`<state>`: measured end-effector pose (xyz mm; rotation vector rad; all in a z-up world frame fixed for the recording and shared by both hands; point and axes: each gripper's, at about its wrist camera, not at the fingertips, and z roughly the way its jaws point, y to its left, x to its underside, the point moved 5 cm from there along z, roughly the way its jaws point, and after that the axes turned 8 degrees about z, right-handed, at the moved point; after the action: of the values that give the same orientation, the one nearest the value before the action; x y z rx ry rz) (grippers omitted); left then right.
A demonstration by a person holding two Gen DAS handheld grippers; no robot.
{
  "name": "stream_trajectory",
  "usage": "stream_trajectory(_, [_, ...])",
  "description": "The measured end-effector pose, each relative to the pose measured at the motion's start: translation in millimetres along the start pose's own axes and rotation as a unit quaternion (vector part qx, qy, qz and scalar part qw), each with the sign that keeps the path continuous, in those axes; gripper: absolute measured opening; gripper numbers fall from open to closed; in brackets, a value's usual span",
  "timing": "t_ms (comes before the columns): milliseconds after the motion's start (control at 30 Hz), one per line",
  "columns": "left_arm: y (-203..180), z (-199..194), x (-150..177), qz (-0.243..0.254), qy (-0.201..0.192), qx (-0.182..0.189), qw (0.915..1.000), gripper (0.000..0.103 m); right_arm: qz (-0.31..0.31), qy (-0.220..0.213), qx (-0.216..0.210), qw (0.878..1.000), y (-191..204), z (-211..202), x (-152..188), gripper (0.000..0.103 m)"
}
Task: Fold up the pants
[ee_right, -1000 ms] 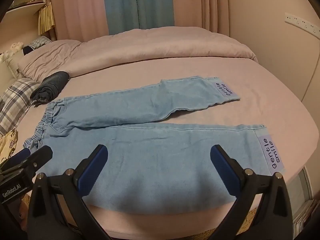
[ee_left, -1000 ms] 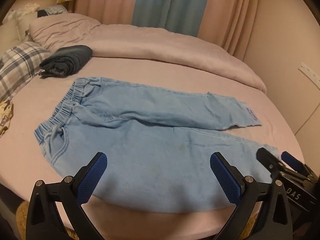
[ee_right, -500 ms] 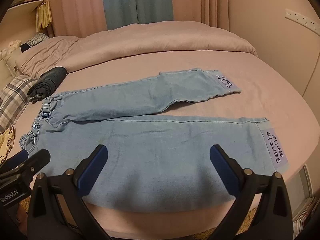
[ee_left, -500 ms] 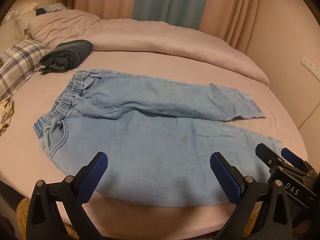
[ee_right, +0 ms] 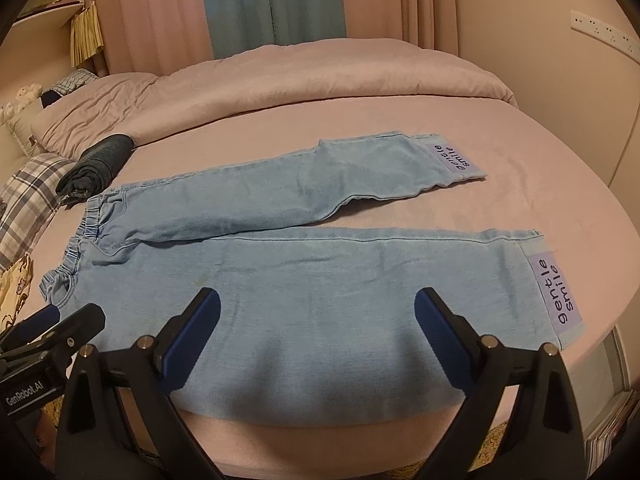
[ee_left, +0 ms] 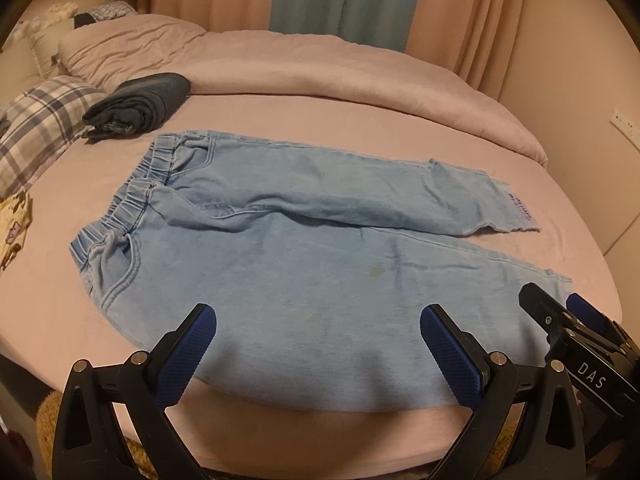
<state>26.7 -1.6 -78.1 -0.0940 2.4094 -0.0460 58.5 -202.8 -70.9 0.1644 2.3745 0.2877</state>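
Pink-sheeted bed (ee_left: 320,112), curtains behind. Left gripper (ee_left: 318,344) and right gripper (ee_right: 318,332) both spread wide, nothing held, poised over the near edge. Light denim pants (ee_right: 320,280) lie flat, unfolded, waistband (ee_left: 132,200) left, cuffs right. Pre-grasp step; next likely pinch near leg's edge, fold across.

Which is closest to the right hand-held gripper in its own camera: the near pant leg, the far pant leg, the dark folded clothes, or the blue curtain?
From the right hand-held gripper:
1. Near pant leg, right below its fingers.
2. Far pant leg, behind it.
3. Dark folded clothes, far left near the pillows.
4. Blue curtain, at the back wall.
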Motion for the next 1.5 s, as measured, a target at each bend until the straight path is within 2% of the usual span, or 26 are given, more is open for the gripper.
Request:
stream_trajectory(133, [4, 2, 1, -0.007, 0.007, 0.000, 1.0000, 0.102, 0.001, -0.001, 0.000, 1.000, -1, 0, -1, 0.098])
stream_trajectory(200, [5, 3, 0, -0.008, 0.009, -0.002, 0.9999, 0.099, 0.003, -0.002, 0.001, 1.000, -1, 0, -1, 0.098])
stream_trajectory(500, [8, 4, 1, -0.013, 0.015, -0.001, 0.9998, 0.098, 0.007, 0.001, 0.006, 1.000, -6, 2, -1, 0.098])
stream_trajectory(800, [12, 11, -4, -0.009, 0.040, 0.011, 0.9991, 0.098, 0.005, 0.007, 0.019, 1.000, -15, -3, -6, 0.098])
stream_trajectory(1067, [17, 9, -9, -0.005, 0.063, 0.029, 0.9976, 0.098, -0.005, 0.032, 0.025, 0.999, -15, -5, -13, 0.096])
stream_trajectory(1367, [41, 10, -26, -0.021, 0.058, 0.012, 0.9980, 0.098, -0.016, 0.045, 0.025, 0.999, -12, 1, -23, 0.095])
stream_trajectory(1500, [62, 15, -30, -0.030, 0.062, -0.010, 0.9976, 0.098, -0.010, 0.054, 0.035, 0.998, -18, 7, -25, 0.095])
